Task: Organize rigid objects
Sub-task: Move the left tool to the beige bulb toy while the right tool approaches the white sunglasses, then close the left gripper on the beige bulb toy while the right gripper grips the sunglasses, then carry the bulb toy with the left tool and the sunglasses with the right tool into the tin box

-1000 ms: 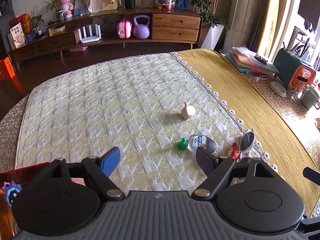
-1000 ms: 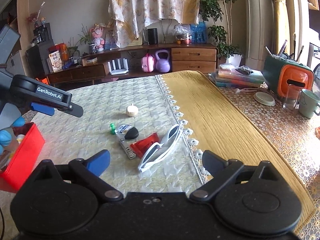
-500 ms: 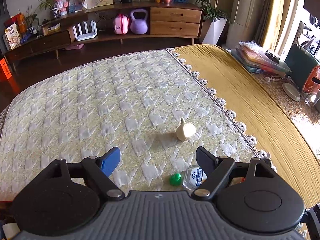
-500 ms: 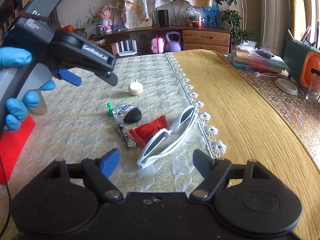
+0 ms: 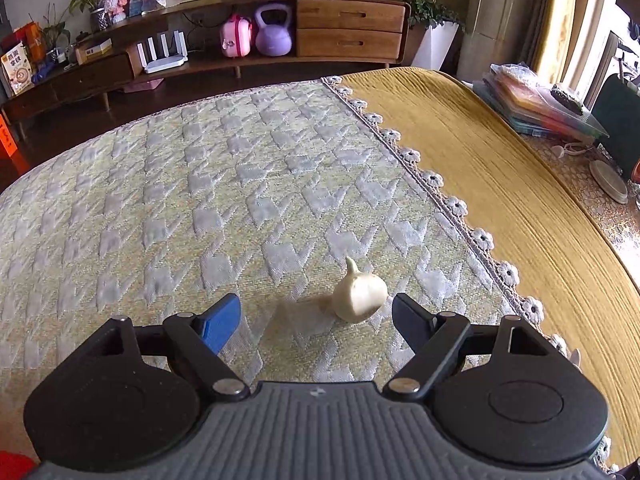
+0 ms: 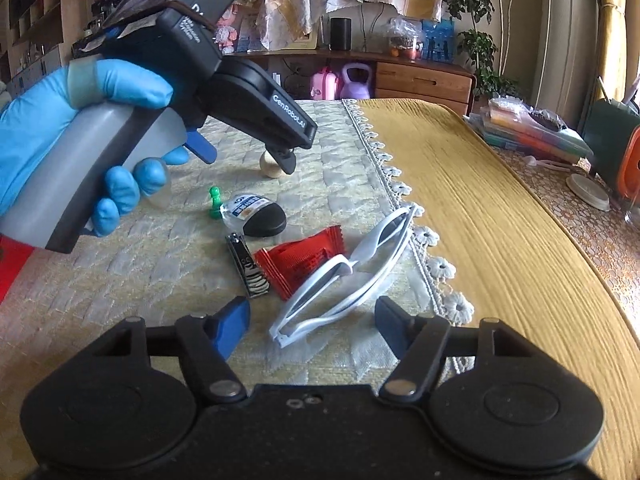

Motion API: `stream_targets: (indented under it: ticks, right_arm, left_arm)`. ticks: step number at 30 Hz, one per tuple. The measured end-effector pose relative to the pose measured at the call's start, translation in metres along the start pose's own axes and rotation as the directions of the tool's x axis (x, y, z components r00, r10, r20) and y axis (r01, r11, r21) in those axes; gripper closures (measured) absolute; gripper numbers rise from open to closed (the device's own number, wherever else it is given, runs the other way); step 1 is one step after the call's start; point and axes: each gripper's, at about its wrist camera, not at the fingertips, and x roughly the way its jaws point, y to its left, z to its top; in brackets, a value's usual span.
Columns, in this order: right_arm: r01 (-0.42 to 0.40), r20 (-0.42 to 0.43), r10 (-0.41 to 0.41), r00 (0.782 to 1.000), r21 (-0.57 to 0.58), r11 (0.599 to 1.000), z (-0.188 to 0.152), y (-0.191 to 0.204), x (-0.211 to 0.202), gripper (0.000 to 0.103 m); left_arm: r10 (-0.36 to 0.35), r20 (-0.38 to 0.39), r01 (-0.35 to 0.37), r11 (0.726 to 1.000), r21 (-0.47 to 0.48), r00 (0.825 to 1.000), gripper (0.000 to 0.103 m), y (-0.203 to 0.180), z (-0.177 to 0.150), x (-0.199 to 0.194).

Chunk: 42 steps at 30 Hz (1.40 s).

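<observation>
Lying between left hand-held gripper (image 5: 316, 320) fingers: garlic bulb (image 5: 359, 296).

1. Our left gripper (image 5: 316, 318) points steeply down, its jaws standing wide apart, one finger blue (image 5: 220, 322) and the other black.
2. Nothing is pressed between those fingers; neither pad touches anything.
3. In the right wrist view our left hand (image 6: 80, 136), in a blue glove, wraps the grey handle of that gripper, thumb on top and fingers curled underneath.
4. There the left gripper (image 6: 248, 152) slants down and to the right, its black fingertip lowest.
5. Our right gripper (image 6: 312, 324) tilts downward, lower in that view than the left one.
6. Its jaws are closing, and the pads press on nothing.
</observation>
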Motion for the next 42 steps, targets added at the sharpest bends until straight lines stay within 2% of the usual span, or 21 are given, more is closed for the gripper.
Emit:
stream_targets:
  ticks: [11,13,17,21,22,23,32,42]
  right_arm:
    - [0.023,0.026,-0.023,0.999,-0.003,1.000,0.003,-0.005,0.007,0.036]
    - [0.025,0.031,-0.025,0.999,0.001,1.000,0.002,-0.006,0.007,0.039]
    - [0.036,0.043,-0.037,0.998,0.023,0.999,0.001,-0.009,0.005,0.051]
    - [0.064,0.051,-0.067,0.996,0.053,0.997,0.001,-0.014,0.004,0.073]
    - [0.065,0.052,-0.068,0.996,0.063,0.996,0.001,-0.015,0.003,0.075]
    - [0.061,0.051,-0.065,0.997,0.074,0.995,0.001,-0.017,0.002,0.076]
    - [0.072,0.045,-0.080,0.996,0.148,0.986,-0.008,-0.024,-0.015,0.081]
    - [0.070,0.038,-0.078,0.996,0.189,0.979,-0.019,-0.022,-0.052,0.081]
  left_arm:
    - [0.012,0.015,-0.013,1.000,0.020,1.000,0.020,-0.007,0.002,0.017]
    - [0.012,0.023,-0.013,1.000,0.023,1.000,0.022,-0.007,0.001,0.017]
    - [0.008,0.045,-0.010,0.998,0.055,0.999,0.041,-0.012,-0.001,0.014]
    - [0.005,0.055,-0.010,0.995,0.095,0.998,0.062,-0.017,-0.001,0.009]
    - [0.003,0.052,-0.008,0.995,0.097,0.999,0.070,-0.017,-0.003,0.007]
    - [0.003,0.051,-0.008,0.995,0.100,0.999,0.072,-0.017,-0.003,0.006]
    - [0.012,0.014,-0.013,0.997,0.077,1.000,0.073,-0.002,-0.012,-0.014]
    - [-0.020,-0.027,0.021,0.999,0.034,0.999,0.073,0.021,-0.033,-0.073]
